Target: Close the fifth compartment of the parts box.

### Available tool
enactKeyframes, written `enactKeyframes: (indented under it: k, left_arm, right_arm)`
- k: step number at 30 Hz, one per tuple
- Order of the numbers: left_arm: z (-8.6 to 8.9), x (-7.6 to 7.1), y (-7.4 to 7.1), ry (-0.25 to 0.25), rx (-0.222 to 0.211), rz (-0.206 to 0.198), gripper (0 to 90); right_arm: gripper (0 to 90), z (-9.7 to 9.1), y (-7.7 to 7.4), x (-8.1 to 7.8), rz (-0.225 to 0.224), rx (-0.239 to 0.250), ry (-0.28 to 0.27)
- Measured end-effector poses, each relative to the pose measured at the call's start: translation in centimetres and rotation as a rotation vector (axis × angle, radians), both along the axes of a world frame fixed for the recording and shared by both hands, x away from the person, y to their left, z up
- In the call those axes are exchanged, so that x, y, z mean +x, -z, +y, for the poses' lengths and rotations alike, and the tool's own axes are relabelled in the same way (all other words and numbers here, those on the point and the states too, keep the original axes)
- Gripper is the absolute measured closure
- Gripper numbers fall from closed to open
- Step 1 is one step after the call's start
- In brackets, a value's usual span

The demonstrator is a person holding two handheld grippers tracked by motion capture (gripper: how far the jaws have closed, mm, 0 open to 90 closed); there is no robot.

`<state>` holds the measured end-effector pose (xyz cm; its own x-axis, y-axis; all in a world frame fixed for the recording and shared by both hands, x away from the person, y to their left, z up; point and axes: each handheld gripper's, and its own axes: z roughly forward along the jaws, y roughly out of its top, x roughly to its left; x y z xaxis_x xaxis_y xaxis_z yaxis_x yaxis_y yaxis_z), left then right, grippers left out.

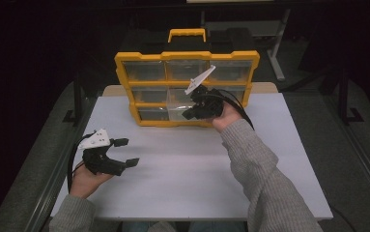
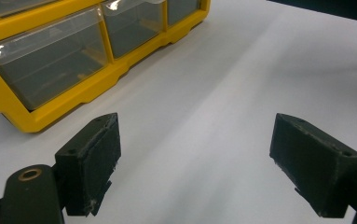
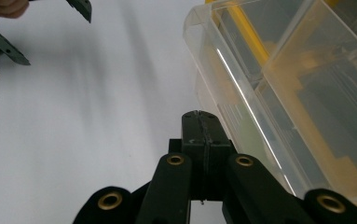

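Up front, the right gripper (image 3: 199,122) has its jaws pressed together, empty, beside a pulled-out clear drawer (image 3: 278,93) of the yellow organizer (image 1: 186,87). Left gripper (image 1: 124,152) jaws gape wide above the white desk (image 1: 182,169).

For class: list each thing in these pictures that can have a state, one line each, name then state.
Left gripper: jaws wide open, empty, over the bare table.
Right gripper: jaws shut, nothing between them, beside the pulled-out drawer.
Yellow organizer: standing upright at the table's far edge.
Clear drawer, bottom row: pulled partly out.
Bottom-left drawer: pushed in.
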<state>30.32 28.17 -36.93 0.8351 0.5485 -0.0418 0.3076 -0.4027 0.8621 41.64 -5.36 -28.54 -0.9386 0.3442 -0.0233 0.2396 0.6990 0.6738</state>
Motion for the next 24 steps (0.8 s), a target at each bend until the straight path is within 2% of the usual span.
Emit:
enactKeyframes:
  k: [13,17,21,23,24]
  left_arm:
    - [0.0,0.0,0.0,0.001,-0.004,0.002,16.2]
    - [0.1,0.1,0.0,0.005,0.007,0.002,16.3]
    - [0.1,0.1,0.0,0.007,0.007,0.001,16.3]
    - [0.1,0.1,0.0,0.004,-0.001,0.001,16.3]
    - [0.1,0.0,0.0,0.004,0.000,0.000,16.3]
  right_arm:
    - [88.8,0.1,-0.1,1.0,0.000,-0.016,0.014]
    - [88.8,0.0,-0.1,1.3,0.016,-0.005,0.023]
    - [88.8,0.1,-0.1,1.7,0.006,-0.016,0.020]
    - [88.8,0.2,-0.2,1.7,0.023,-0.016,0.034]
    - [88.8,0.1,-0.3,1.8,0.011,-0.023,0.033]
